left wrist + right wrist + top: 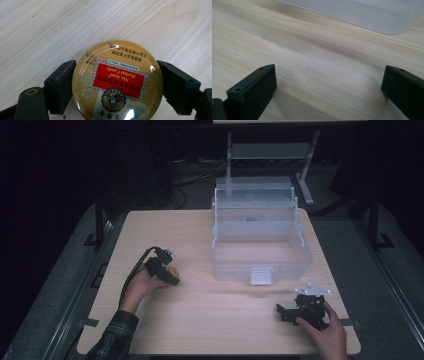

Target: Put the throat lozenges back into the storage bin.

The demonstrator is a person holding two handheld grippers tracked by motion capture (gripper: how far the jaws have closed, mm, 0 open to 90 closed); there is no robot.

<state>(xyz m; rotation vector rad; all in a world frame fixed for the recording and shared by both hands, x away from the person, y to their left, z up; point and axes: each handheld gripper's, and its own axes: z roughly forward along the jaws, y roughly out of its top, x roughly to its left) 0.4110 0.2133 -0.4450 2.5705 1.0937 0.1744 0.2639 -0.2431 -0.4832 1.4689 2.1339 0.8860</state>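
High view overlooks table (220,320); gripper views close.

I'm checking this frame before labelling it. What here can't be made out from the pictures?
- Candy tin, left gripper view: its lower part is cut off by the bottom edge; the small print is too small to read.
- Candy tin, high view: mostly covered by the left gripper.
- Dark spot in the clear plastic box, high view: too small and blurred to name.
- Box, right gripper view: cut off by the top edge.
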